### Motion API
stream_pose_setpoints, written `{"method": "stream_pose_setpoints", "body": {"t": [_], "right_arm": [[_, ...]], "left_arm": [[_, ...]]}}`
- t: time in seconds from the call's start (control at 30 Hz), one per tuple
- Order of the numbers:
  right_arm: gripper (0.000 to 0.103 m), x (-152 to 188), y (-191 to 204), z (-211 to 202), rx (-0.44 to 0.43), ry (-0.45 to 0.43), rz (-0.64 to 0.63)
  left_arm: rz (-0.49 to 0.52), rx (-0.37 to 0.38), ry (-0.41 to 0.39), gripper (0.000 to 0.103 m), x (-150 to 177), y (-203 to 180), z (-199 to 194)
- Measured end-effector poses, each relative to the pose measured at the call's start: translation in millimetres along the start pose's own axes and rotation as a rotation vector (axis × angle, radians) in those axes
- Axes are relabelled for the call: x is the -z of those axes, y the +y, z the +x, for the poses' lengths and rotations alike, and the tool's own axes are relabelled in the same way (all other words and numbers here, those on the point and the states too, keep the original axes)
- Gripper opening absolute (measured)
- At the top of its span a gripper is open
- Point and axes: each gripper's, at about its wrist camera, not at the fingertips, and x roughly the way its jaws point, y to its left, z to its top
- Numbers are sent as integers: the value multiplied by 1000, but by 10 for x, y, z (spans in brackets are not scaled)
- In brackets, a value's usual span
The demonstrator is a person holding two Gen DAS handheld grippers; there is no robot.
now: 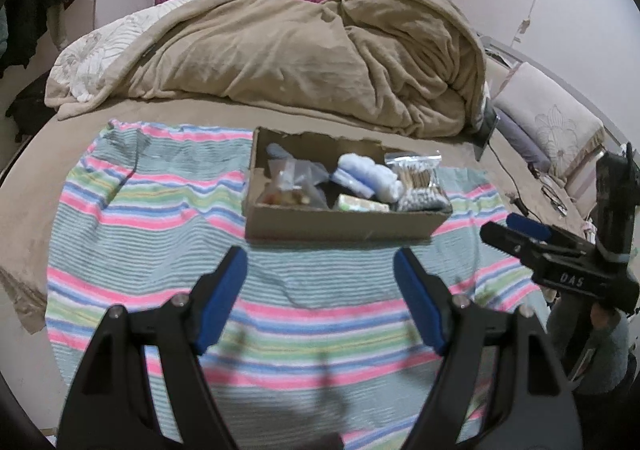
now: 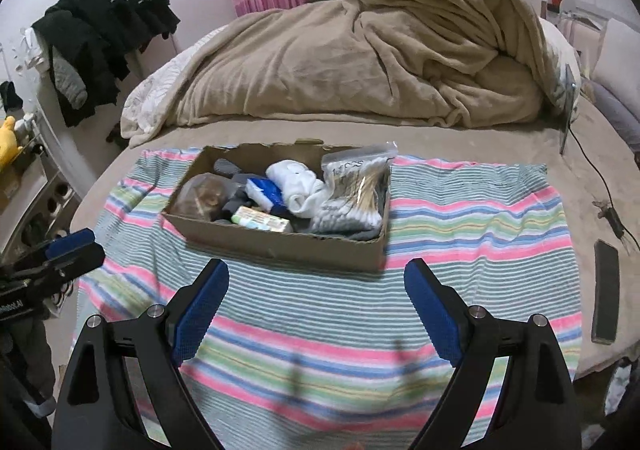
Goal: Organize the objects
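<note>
A low cardboard box (image 1: 340, 224) (image 2: 280, 244) stands on a striped towel (image 1: 152, 210) (image 2: 472, 210) on the bed. In it lie a bag of cotton swabs (image 1: 420, 174) (image 2: 356, 186), white rolled socks (image 1: 372, 178) (image 2: 296, 182), a clear bag of small items (image 1: 288, 186) (image 2: 204, 194), a small green packet (image 1: 362, 204) (image 2: 260, 219) and grey cloth. My left gripper (image 1: 320, 282) is open and empty above the towel, just short of the box. My right gripper (image 2: 316, 290) is open and empty there too; it also shows at the right in the left wrist view (image 1: 516, 230).
A heaped tan blanket (image 1: 304, 58) (image 2: 380, 58) fills the bed behind the box. A dark phone (image 2: 606, 290) lies near the right bed edge, with a cable (image 2: 600, 186) and a propped tablet (image 2: 568, 110). Dark clothes (image 2: 104, 34) hang at the left. Pillows (image 1: 548, 122) lie at the right.
</note>
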Motion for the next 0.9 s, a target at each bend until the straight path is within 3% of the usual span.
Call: {"method": "stream_pose_setpoints", "body": {"t": [0.37, 0.77, 0.9], "right_arm": [[92, 160, 164, -301, 11, -16, -4], [92, 236, 233, -488, 10, -33, -4], [92, 220, 214, -501, 9, -36, -1]], "left_arm": [[27, -42, -13, 77, 266, -96, -272], [63, -58, -14, 78, 277, -157, -318], [63, -64, -22, 88, 265, -160, -327]]}}
